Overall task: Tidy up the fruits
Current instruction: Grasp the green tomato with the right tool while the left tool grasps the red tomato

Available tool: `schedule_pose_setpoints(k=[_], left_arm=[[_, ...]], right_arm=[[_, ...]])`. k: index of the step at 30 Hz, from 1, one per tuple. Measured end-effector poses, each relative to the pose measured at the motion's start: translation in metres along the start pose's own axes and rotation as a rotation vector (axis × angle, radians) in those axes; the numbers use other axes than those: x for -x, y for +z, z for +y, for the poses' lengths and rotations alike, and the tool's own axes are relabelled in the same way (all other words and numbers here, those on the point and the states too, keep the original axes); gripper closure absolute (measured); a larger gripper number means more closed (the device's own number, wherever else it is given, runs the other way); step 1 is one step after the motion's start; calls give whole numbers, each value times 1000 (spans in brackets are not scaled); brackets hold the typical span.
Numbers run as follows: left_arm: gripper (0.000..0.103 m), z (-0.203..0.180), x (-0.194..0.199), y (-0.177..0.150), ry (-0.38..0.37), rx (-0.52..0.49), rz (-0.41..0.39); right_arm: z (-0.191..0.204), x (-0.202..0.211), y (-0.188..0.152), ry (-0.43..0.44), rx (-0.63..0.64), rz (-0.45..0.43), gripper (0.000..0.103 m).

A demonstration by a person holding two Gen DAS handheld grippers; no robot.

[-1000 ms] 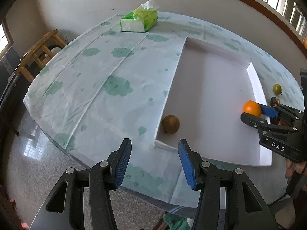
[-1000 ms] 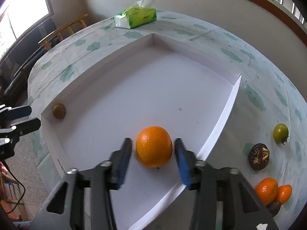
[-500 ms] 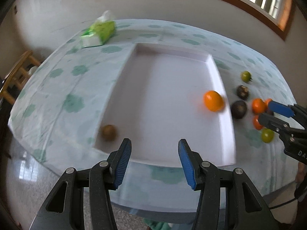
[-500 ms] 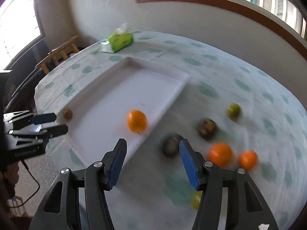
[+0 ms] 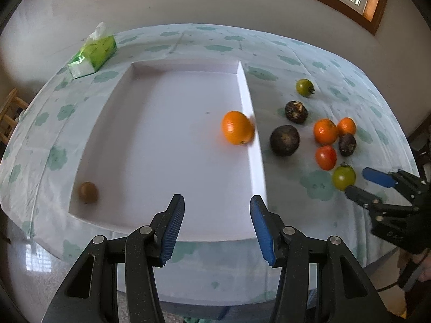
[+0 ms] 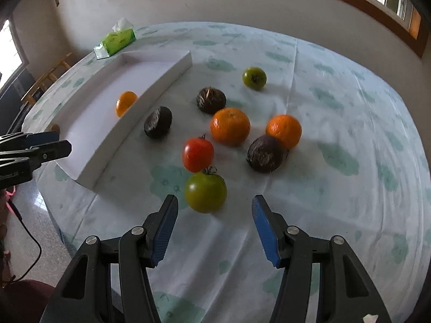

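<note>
A white tray (image 5: 256,161) lies on the table and holds an orange (image 5: 237,127) against its right wall and a small brown fruit (image 5: 88,192) at its near left corner. To the tray's right lie several loose fruits: a green tomato (image 6: 205,192), a red tomato (image 6: 198,154), two oranges (image 6: 230,126), dark brown fruits (image 6: 157,122) and a far green tomato (image 6: 254,78). My right gripper (image 6: 214,227) is open and empty just short of the near green tomato. My left gripper (image 5: 216,227) is open and empty at the tray's near edge.
A green tissue pack (image 5: 93,55) stands at the table's far left. The round table has a cloud-print cloth (image 6: 336,94). A wooden chair (image 6: 48,76) stands off the left side. The wall and a window frame lie behind the table.
My right gripper let go of the orange in the tray and swung right over the loose fruits. My left view turned right, from the tray's left corner to its near edge.
</note>
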State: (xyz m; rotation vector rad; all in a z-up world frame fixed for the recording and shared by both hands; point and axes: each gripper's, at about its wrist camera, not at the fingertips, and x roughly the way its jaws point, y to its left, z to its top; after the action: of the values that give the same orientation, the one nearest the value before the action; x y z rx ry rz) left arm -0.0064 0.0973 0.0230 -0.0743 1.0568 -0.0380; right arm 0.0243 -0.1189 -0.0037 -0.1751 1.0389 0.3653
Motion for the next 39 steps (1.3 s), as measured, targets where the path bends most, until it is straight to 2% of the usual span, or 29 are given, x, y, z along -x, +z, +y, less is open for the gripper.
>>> schedule_pose_setpoints(k=[6,12,14,20,39], left_arm=[[51,-13,-5,4,-6,-20,8],[51,-26,-10,8,-10,-35,17],[51,-31,-12,10,-14,-42,19],[51,-51,-16,16,-33,-71,20],[51,-131,-47,29,-98,-166,43]], right_arm=[[0,-18,2,3,-6,11,52],[6,-28,4,-6,23,12,62],[7,-27,4,0,33,6,70],[3,-23,4,2,24,9,70],[-97,-1,-18,-138,-159,1,70]])
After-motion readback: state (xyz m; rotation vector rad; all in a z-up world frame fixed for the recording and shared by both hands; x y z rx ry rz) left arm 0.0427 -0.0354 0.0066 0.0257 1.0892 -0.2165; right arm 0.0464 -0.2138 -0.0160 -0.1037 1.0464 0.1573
